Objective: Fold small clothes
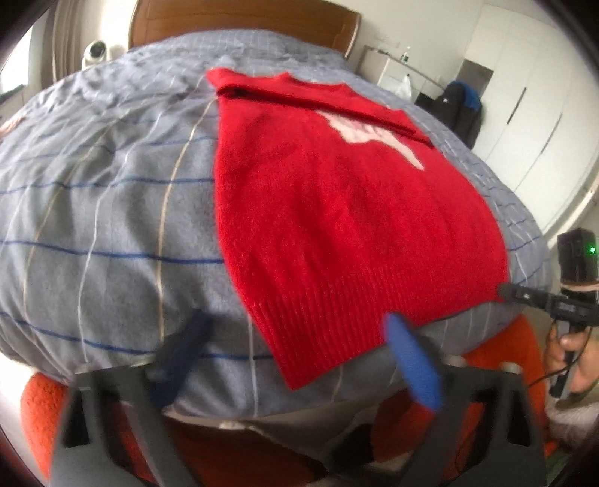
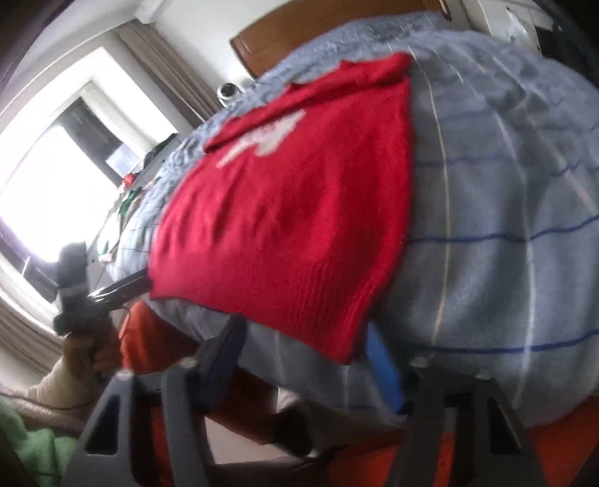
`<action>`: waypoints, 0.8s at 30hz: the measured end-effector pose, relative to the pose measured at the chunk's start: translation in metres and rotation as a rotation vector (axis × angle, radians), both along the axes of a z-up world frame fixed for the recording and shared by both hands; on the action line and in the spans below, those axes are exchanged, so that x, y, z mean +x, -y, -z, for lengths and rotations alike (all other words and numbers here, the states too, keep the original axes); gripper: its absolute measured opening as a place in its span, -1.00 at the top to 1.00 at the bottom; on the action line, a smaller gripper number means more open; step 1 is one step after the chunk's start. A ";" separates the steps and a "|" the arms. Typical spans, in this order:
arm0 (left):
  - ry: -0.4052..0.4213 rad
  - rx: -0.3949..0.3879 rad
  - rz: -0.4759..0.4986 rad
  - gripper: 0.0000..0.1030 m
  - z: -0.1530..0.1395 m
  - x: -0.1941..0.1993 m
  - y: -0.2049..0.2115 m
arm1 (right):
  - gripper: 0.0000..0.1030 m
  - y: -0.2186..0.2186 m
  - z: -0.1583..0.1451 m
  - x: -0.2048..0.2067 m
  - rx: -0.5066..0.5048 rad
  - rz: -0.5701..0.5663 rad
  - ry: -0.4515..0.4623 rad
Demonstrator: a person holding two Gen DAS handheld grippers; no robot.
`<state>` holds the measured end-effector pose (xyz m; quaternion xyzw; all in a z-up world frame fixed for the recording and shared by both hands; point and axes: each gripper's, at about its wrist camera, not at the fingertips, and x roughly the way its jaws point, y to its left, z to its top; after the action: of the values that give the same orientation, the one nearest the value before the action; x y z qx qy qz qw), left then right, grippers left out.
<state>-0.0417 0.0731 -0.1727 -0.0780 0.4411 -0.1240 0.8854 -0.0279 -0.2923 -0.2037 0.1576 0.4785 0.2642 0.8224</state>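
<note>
A red knit sweater (image 1: 337,209) with a white chest motif lies flat on the bed, its sleeves folded across the top and its ribbed hem toward me. My left gripper (image 1: 299,359) is open at the bed's near edge, and the hem's left corner lies between its blue fingers without being pinched. In the right wrist view the sweater (image 2: 292,209) shows its other hem corner. My right gripper (image 2: 303,356) stands open around that corner, its pads apart from the cloth. Each view also shows the other gripper from the side: the right gripper (image 1: 503,290) and the left gripper (image 2: 144,279).
The bed carries a grey-blue checked blanket (image 1: 112,209), with a wooden headboard (image 1: 243,18) at the far end. An orange cushion (image 1: 41,404) sits below the near edge. A white camera (image 1: 95,52) stands at the far left; white wardrobes (image 1: 524,112) and a dark jacket (image 1: 460,108) are at the right.
</note>
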 end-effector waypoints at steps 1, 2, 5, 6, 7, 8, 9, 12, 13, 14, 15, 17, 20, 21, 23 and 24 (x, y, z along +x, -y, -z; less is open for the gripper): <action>-0.022 -0.002 -0.013 0.19 0.001 0.001 -0.002 | 0.66 0.003 0.001 0.000 0.002 0.019 0.002; -0.047 -0.027 -0.023 0.48 0.002 0.002 -0.005 | 0.90 0.005 0.000 0.000 0.015 0.026 0.004; -0.095 -0.133 -0.047 0.94 0.002 0.001 -0.020 | 0.91 0.011 -0.008 -0.007 0.007 0.042 0.022; -0.085 -0.139 -0.045 0.95 -0.002 -0.003 -0.022 | 0.91 0.012 -0.011 -0.009 -0.001 0.044 0.031; -0.073 -0.134 -0.039 0.95 -0.005 -0.007 -0.022 | 0.91 0.014 -0.016 -0.013 -0.006 0.050 0.042; -0.052 -0.124 -0.027 0.96 -0.012 -0.013 -0.021 | 0.92 0.016 -0.021 -0.016 -0.006 0.052 0.051; -0.042 -0.121 -0.018 0.96 -0.016 -0.017 -0.021 | 0.92 0.018 -0.026 -0.019 -0.009 0.053 0.061; -0.020 -0.104 -0.004 0.97 -0.025 -0.030 -0.022 | 0.92 0.019 -0.039 -0.030 -0.034 0.047 0.087; -0.018 -0.103 -0.003 0.97 -0.026 -0.033 -0.023 | 0.92 0.019 -0.042 -0.033 -0.039 0.045 0.091; -0.021 -0.104 -0.004 0.97 -0.027 -0.036 -0.024 | 0.92 0.018 -0.046 -0.035 -0.043 0.043 0.096; -0.023 -0.106 -0.007 0.97 -0.027 -0.040 -0.025 | 0.92 0.022 -0.050 -0.037 -0.044 0.040 0.098; -0.025 -0.115 -0.015 0.98 -0.027 -0.045 -0.029 | 0.93 0.021 -0.054 -0.041 -0.048 0.036 0.108; -0.028 -0.120 -0.018 0.98 -0.030 -0.048 -0.032 | 0.93 0.023 -0.058 -0.047 -0.047 0.032 0.113; -0.031 -0.121 -0.017 0.98 -0.030 -0.051 -0.033 | 0.93 0.024 -0.058 -0.050 -0.047 0.033 0.114; -0.037 -0.118 -0.018 0.98 -0.029 -0.053 -0.031 | 0.93 0.025 -0.059 -0.056 -0.039 0.043 0.113; -0.046 -0.124 -0.017 0.98 -0.027 -0.055 -0.032 | 0.93 0.025 -0.060 -0.059 -0.035 0.050 0.110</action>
<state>-0.0972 0.1047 -0.1452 -0.1395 0.4522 -0.1418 0.8694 -0.0870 -0.3178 -0.1440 0.1406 0.4330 0.2433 0.8565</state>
